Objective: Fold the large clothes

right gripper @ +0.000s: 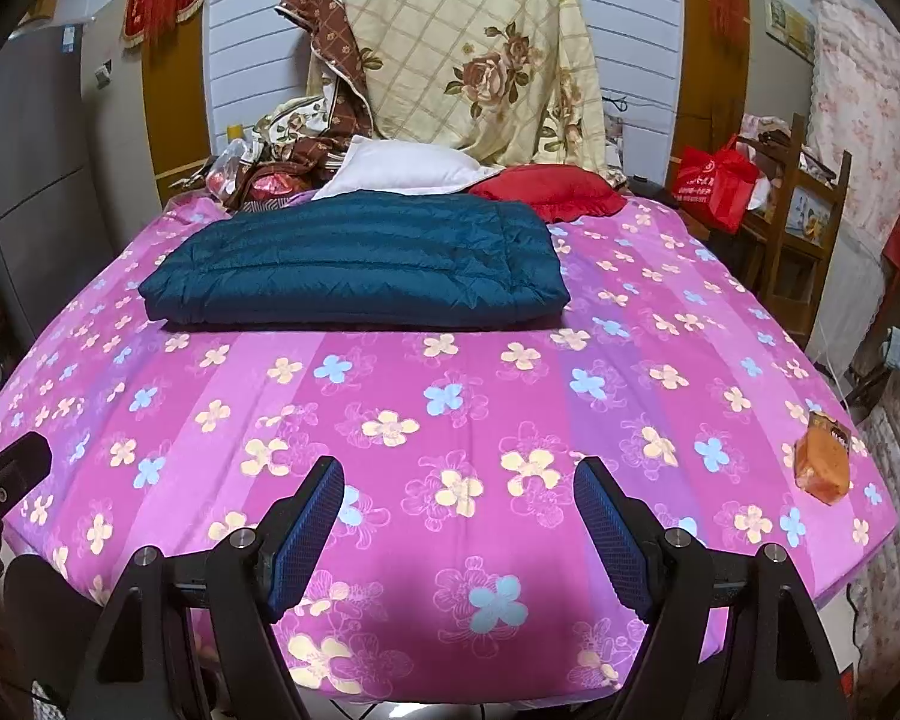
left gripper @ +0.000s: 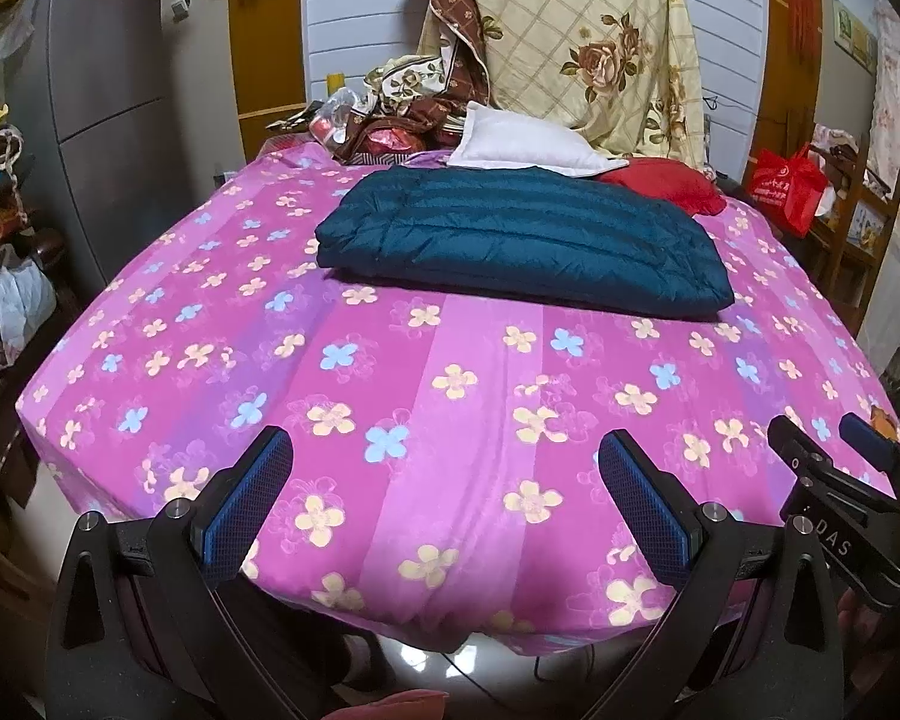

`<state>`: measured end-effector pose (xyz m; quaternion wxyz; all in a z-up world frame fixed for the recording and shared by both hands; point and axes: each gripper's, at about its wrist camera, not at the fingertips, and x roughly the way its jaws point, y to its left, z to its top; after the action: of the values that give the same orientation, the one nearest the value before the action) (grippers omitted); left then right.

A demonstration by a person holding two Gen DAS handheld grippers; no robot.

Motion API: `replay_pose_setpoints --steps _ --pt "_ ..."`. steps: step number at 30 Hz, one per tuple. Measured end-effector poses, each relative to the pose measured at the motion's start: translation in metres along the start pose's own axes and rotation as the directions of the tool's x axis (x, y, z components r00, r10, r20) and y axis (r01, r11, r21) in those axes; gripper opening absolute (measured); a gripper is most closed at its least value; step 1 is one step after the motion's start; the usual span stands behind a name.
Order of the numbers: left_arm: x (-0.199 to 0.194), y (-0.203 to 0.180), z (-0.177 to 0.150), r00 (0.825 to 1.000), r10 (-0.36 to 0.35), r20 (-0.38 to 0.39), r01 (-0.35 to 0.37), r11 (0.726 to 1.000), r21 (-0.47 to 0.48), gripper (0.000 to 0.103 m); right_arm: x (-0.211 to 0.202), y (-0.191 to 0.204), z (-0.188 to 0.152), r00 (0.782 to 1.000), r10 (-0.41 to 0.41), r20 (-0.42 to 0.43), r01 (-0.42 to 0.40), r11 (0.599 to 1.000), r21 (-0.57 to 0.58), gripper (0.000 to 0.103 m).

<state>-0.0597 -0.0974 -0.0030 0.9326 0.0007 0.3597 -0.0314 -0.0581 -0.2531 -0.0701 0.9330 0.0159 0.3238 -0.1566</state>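
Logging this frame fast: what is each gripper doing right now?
Left gripper: open, holding nothing, above the pink sheet.
Right gripper: open, holding nothing, short of the folded blue jacket.

My left gripper [left gripper: 444, 450] — jaws spread wide, blue-padded fingers [left gripper: 252, 498] empty, held level and pointing forward. My right gripper [right gripper: 459, 480] sits just beside it in the same pose — jaws apart, nothing between the pads [right gripper: 609, 534]. Each gripper's body shows at the other view's edge.
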Motion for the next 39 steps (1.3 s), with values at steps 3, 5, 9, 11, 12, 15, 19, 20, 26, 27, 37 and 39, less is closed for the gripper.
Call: replay_pose_setpoints --steps 3,5,9,11,12,15,19,20,26,27,37,39 --pt "0.001 0.000 -0.001 1.000 -0.007 -0.007 0.007 1.000 -0.004 0.102 -0.001 0.002 0.001 1.000 0.000 0.004 0.000 1.000 -0.003 0.077" --pt "0.003 0.000 -0.002 1.000 -0.005 -0.011 0.005 1.000 -0.005 0.102 -0.001 0.002 0.000 1.000 0.003 0.006 -0.003 1.000 -0.004 0.077" --pt "0.006 -0.001 -0.004 1.000 -0.003 -0.017 0.003 1.000 -0.006 0.102 -0.004 0.002 0.000 1.000 0.007 0.022 -0.007 1.000 0.003 0.077" --pt "0.007 -0.001 -0.004 1.000 -0.001 -0.018 0.000 1.000 -0.006 0.102 -0.005 0.000 0.000 0.999 0.006 0.033 -0.006 1.000 0.015 0.077" --pt "0.007 -0.001 -0.004 1.000 0.001 -0.018 -0.001 1.000 -0.005 0.102 -0.006 -0.001 0.000 0.999 0.006 0.035 -0.007 1.000 0.020 0.077" --pt "0.007 -0.001 -0.004 1.000 -0.006 -0.022 0.006 1.000 -0.003 0.102 -0.006 -0.002 0.001 0.999 0.008 0.035 -0.009 1.000 0.024 0.077" --pt "0.008 -0.001 -0.005 1.000 -0.010 -0.025 0.010 1.000 -0.002 0.102 -0.006 -0.003 0.001 0.999 0.009 0.039 -0.010 1.000 0.023 0.077" --pt "0.008 -0.001 -0.005 1.000 -0.009 -0.025 0.009 1.000 -0.004 0.102 -0.006 -0.003 0.001 0.999 0.009 0.044 -0.010 1.000 0.024 0.077" --pt "0.011 0.000 -0.007 1.000 -0.009 -0.028 0.008 1.000 -0.008 0.102 -0.011 -0.004 0.000 0.997 0.021 0.081 -0.025 0.999 0.042 0.077" --pt "0.011 0.000 -0.007 1.000 -0.010 -0.030 0.010 1.000 -0.006 0.102 -0.011 -0.003 0.000 0.996 0.019 0.083 -0.022 0.999 0.040 0.077" --pt "0.014 0.002 -0.009 0.999 -0.007 -0.031 0.006 1.000 -0.008 0.102 -0.006 -0.002 -0.002 0.998 0.022 0.066 -0.024 0.999 0.034 0.077" --pt "0.016 0.002 -0.012 0.999 -0.007 -0.033 0.007 1.000 -0.010 0.102 -0.005 -0.002 -0.003 0.998 0.018 0.055 -0.019 0.999 0.031 0.077"
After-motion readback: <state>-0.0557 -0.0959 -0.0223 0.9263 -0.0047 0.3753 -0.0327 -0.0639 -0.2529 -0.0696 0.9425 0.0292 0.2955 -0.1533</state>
